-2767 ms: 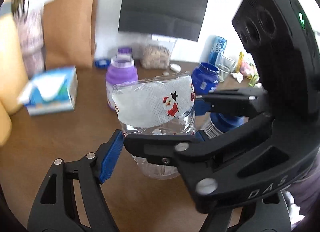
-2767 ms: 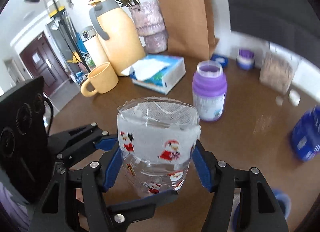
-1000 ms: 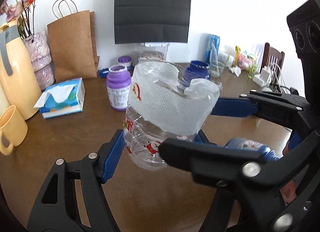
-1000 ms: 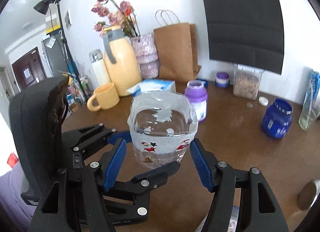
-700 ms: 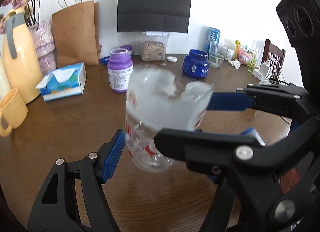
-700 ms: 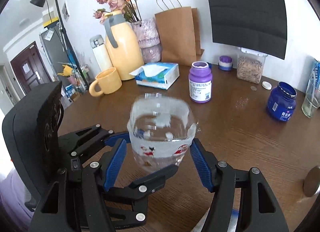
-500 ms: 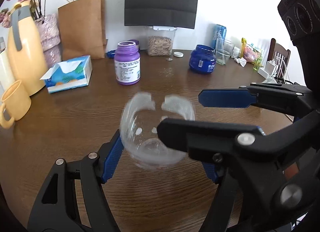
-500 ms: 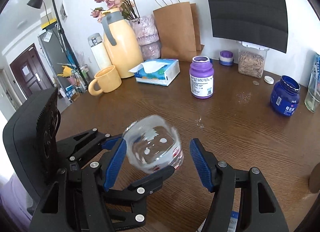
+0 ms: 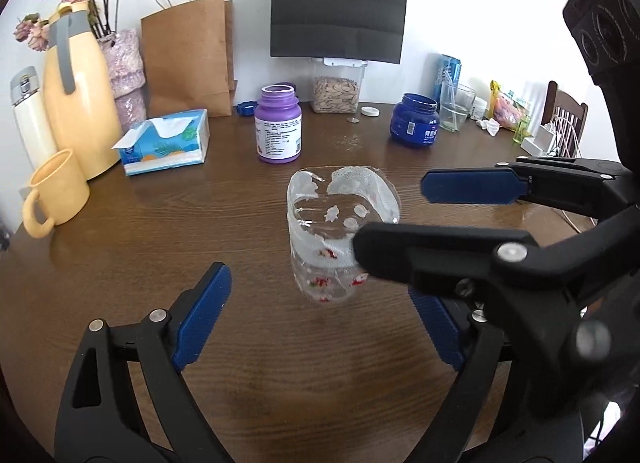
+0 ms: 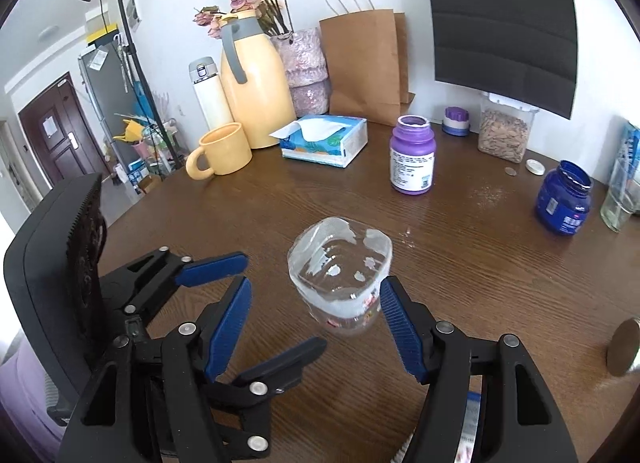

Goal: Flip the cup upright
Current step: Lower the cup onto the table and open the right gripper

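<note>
A clear plastic cup [image 9: 334, 235] with a white band and small Santa prints stands upright, mouth up, on the brown wooden table [image 9: 120, 263]. It also shows in the right wrist view [image 10: 342, 283]. My left gripper [image 9: 316, 319] is open, its blue pads [image 9: 202, 319] apart from the cup on both sides. My right gripper [image 10: 314, 323] is open too; its right pad [image 10: 400, 327] is close beside the cup, touching or not I cannot tell. The right gripper's black finger crosses the left wrist view and hides the cup's right side.
Behind the cup stand a purple jar [image 9: 278, 123], a blue jar [image 9: 416, 125], a tissue box [image 9: 166, 147], a yellow mug [image 9: 56, 193], a yellow jug [image 9: 78, 99], a paper bag [image 9: 186, 59], a seed container [image 9: 336, 89] and a glass [image 9: 456, 105]. A chair [image 9: 564, 119] stands at right.
Both grippers held the cup up, turned it mouth up and lowered it to the table. Both have since opened and let go; the cup stands on its own.
</note>
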A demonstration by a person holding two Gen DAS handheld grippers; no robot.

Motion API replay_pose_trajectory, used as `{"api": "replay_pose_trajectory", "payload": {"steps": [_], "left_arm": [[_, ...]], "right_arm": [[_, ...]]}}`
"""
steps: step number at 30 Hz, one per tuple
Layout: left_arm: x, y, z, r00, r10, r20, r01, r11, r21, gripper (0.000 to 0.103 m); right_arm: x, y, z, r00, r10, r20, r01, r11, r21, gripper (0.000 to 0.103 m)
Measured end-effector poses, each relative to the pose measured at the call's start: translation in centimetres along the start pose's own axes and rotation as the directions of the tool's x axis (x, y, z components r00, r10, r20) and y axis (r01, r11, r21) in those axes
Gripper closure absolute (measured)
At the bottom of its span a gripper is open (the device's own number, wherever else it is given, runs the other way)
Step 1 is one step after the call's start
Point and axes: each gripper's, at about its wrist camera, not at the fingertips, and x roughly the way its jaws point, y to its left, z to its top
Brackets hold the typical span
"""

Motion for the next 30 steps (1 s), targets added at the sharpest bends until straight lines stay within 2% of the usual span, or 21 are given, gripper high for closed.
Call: {"api": "replay_pose_trajectory", "payload": {"steps": [4, 7, 8, 11, 15, 20, 26, 30], "left_arm": [[-1.6, -0.2, -0.5, 1.000, 0.005, -0.002, -0.005, 1.000, -0.030, 0.012], [-3.6, -0.6, -1.1, 0.999, 0.039, 0.018, -0.038, 0.998, -0.042, 0.009], [-4.5, -0.7, -1.3, 0.998, 0.064, 0.026, -0.063, 0.997, -0.052, 0.005], [-7.2, -1.0, -1.8, 0.993, 0.102, 0.060, -0.098, 0.993, -0.071, 0.004], [-11.2, -1.8, -2.6, 0.987, 0.127, 0.096, -0.118, 0.988, -0.099, 0.001], [-15.2, -3.4, -4.1, 0.988, 0.111, 0.109, -0.098, 0.988, -0.120, 0.000], [-18.8, -5.6, -7.2, 0.983, 0.142, 0.116, -0.129, 0.986, -0.110, 0.000], [-20.4, -6.4, -8.5, 0.981, 0.171, 0.089, -0.159, 0.979, -0.129, 0.000]], "right_arm": [[-1.7, 0.1, -0.8, 1.000, -0.030, -0.001, 0.030, 0.999, 0.011, 0.030], [-3.5, 0.1, -1.6, 0.998, -0.056, 0.014, 0.055, 0.998, 0.019, 0.028], [-4.1, 0.1, -1.9, 0.997, -0.071, 0.016, 0.071, 0.997, 0.022, 0.028], [-6.1, 0.4, -2.9, 0.993, -0.117, 0.020, 0.116, 0.993, 0.030, 0.028], [-9.2, 1.1, -4.6, 0.985, -0.169, 0.028, 0.167, 0.984, 0.064, 0.028], [-13.3, 2.9, -7.8, 0.980, -0.195, 0.034, 0.190, 0.976, 0.102, 0.027], [-17.7, 4.6, -11.2, 0.974, -0.220, 0.054, 0.210, 0.967, 0.142, 0.026], [-20.1, 5.8, -13.2, 0.963, -0.261, 0.066, 0.249, 0.957, 0.147, 0.022]]}}
